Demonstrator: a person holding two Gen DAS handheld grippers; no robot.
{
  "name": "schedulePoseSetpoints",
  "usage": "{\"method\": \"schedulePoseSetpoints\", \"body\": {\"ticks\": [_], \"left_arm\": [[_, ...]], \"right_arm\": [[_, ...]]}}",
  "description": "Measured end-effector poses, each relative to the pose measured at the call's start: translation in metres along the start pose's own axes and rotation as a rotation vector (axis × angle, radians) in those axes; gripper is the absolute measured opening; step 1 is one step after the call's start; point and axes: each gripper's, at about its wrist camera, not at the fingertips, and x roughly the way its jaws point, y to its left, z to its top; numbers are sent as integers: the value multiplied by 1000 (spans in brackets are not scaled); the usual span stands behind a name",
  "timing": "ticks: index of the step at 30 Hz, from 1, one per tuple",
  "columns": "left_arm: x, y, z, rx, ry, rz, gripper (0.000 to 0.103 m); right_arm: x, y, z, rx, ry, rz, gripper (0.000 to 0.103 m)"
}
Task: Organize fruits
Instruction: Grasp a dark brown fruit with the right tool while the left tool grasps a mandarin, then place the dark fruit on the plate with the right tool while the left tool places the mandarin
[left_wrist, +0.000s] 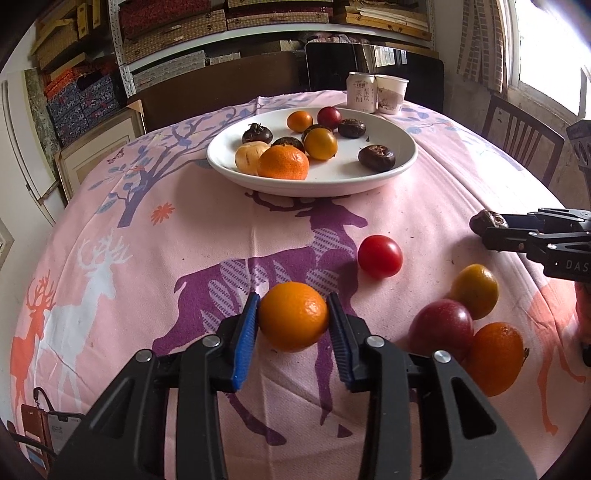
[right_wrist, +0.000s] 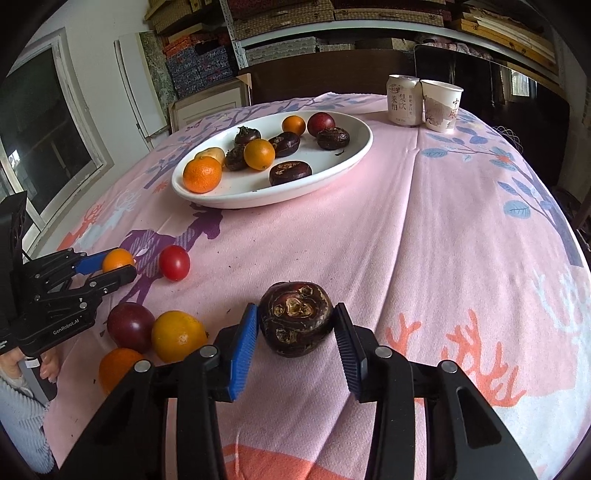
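Observation:
My left gripper (left_wrist: 292, 314) is shut on a small orange (left_wrist: 293, 315) at the tablecloth; it also shows in the right wrist view (right_wrist: 118, 266). My right gripper (right_wrist: 295, 325) is shut on a dark water chestnut (right_wrist: 295, 317), low over the cloth; it shows in the left wrist view (left_wrist: 495, 229) at the right. A white plate (left_wrist: 402, 155) at the back holds several oranges, chestnuts and a dark red fruit. Loose on the cloth lie a red tomato (left_wrist: 379, 256), a yellow-orange fruit (left_wrist: 474, 291), a dark red fruit (left_wrist: 441, 325) and an orange (left_wrist: 495, 357).
A drink can (right_wrist: 403, 99) and a paper cup (right_wrist: 441, 105) stand behind the plate. Chairs stand at the table's far side and right. Shelves with boxes fill the back wall. A phone in a case (left_wrist: 44, 428) lies at the left front edge.

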Motion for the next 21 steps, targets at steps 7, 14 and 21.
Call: {"method": "schedulePoseSetpoints", "body": {"ticks": [7,14,21], "left_arm": [[-12,12,48,-39,-70,19,36],[-5,-22,112,-4,-137,-38,36],[45,-53,117,42,-79,-59,36]], "right_arm": [[-16,-10,18,57,-67,31,42],[-39,-11,93,65,-173,25,42],[18,-27,141,166,-143,56,42]]}}
